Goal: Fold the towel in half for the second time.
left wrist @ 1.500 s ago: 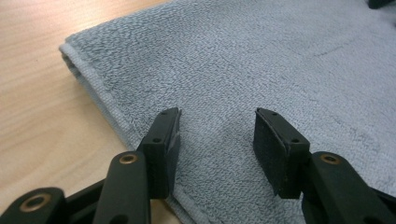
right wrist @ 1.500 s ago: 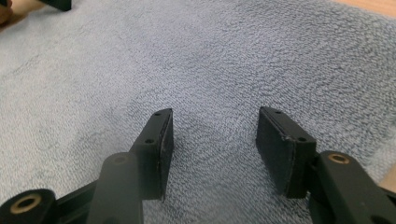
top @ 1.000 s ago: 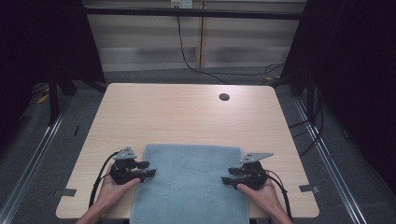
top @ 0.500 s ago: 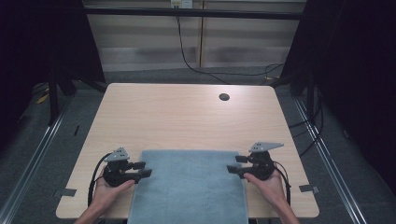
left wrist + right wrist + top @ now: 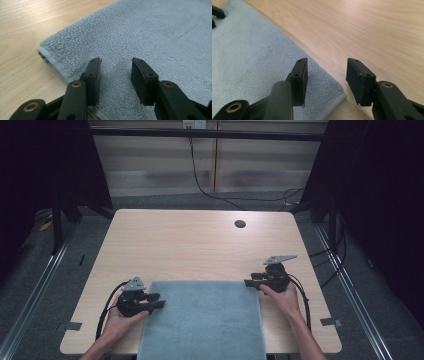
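Fixed high view, overhead, facing forward and down; two gripper views, close, along jaws; shared: towel (image 5: 202, 320) corners.

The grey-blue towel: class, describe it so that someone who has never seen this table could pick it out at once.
Start at the light wooden table and look to its near edge. There, a folded grey-blue terry towel lies flat between the left gripper and the right gripper. It is the sole soft, fabric item here; the other thing on the tabletop is a small dark round hole by the far edge.
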Available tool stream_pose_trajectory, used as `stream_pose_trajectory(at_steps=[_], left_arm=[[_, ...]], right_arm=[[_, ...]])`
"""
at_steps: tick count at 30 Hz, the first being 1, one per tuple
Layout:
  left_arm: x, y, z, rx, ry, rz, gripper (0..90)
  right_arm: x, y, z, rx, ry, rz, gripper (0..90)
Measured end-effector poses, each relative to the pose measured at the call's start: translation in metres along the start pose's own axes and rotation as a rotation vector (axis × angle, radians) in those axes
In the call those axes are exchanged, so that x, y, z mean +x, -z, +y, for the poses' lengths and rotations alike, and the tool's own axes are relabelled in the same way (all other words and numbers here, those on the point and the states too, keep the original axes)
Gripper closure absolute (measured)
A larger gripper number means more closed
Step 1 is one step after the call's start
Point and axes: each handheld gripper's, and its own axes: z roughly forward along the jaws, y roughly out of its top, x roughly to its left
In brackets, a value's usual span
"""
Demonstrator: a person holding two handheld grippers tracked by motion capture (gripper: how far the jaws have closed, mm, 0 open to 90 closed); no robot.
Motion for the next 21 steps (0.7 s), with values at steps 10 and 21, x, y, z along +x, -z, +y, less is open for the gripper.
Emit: stream_pose_trajectory(at_steps=[10, 21], left_arm=[[0.024, 0.014, 0.017, -0.079, 0.061, 0.053, 48.9], [0.058, -0.011, 0.027, -0.044, 0.082, 0.076, 47.1]], right_arm=[[0.007, -0.010, -0.007, 0.053, 0.054, -0.006, 69.2], [0.009, -0.012, -0.008, 0.045, 0.039, 0.001, 81.3]])
